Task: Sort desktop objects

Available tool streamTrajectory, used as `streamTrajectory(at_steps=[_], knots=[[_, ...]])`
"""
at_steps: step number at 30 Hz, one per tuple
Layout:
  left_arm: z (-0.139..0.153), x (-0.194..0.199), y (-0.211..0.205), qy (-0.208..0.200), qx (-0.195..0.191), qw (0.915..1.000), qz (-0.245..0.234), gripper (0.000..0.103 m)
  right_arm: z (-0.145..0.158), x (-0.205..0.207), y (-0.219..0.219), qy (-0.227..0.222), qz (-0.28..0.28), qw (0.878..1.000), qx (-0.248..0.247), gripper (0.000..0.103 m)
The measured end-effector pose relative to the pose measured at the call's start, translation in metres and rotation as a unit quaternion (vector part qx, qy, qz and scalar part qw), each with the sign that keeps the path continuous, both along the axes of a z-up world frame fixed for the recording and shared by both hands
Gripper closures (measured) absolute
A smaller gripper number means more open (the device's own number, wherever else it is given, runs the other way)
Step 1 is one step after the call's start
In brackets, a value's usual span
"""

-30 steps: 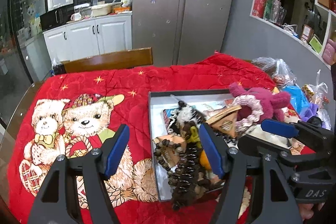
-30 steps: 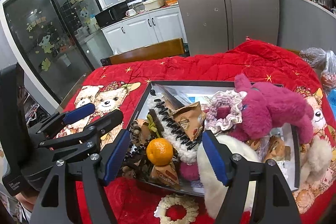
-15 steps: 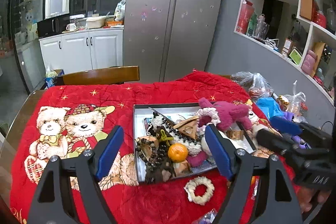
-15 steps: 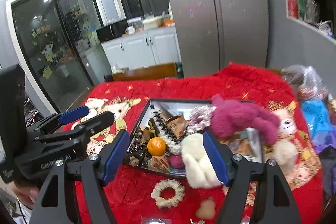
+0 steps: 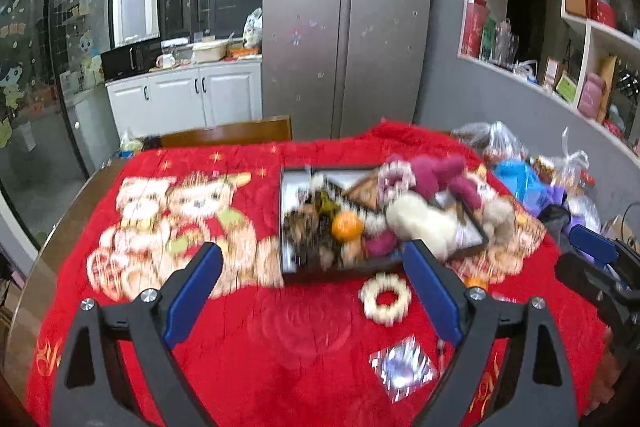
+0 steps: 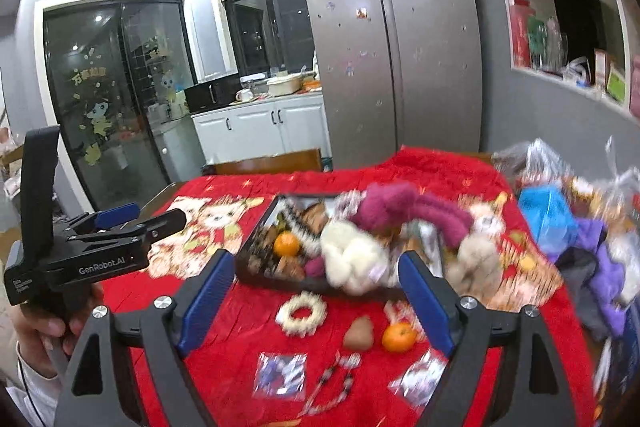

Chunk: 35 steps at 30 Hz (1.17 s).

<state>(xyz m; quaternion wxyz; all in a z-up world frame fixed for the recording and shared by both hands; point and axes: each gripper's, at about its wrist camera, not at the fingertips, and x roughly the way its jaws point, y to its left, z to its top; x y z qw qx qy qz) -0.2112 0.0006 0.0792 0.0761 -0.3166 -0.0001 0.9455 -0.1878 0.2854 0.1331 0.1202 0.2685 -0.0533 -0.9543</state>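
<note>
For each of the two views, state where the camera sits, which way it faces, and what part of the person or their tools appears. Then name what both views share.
Left wrist: behind the open left tongs, facing the tray on the red blanket; right tongs at right edge.
Right wrist: behind the open right tongs, facing the same tray; left tongs and hand at left.
Shared: tray, white scrunchie, fridge.

A home kitchen: steel fridge [image 5: 346, 23], white cabinets [image 5: 188, 97], cluttered shelves [image 5: 560, 39].
</note>
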Motion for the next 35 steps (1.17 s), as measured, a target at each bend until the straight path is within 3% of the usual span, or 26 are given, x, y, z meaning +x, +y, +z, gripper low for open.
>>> streamTrajectory(at_steps=[5,13,25,27,30,35], knots=[[-0.031,0.035,-0.003,-0.016,-0.010,0.9998,0.011,0.010,-0.032,0.023,0.008,-0.029,-0.014,0.999,-0.037,0.017],[-0.047,0.099,-0.017,-0.030,-0.004,0.9981,0.054,0.010,-0.046,0.055,0.010,-0.039,-0.060,0.997,-0.024,0.017],[-0.039,0.186,-0.015,0.012,-0.003,0.9983,0.057,0.010,-0.054,0.137,-0.028,-0.025,-0.056,0.997,0.054,0.017],[-0.035,0.198,-0.015,0.022,0.001,0.9980,0.059,0.010,-0.058,0.148,-0.029,-0.030,-0.059,0.996,0.056,0.017],[-0.029,0.213,-0.014,0.037,0.000,0.9974,0.062,0.000,-0.062,0.161,-0.026,-0.032,-0.059,0.997,0.046,0.017],[-0.018,0.222,-0.015,0.048,-0.013,0.9966,0.065,0.000,-0.065,0.176,-0.026,-0.034,-0.056,0.997,0.044,0.017]])
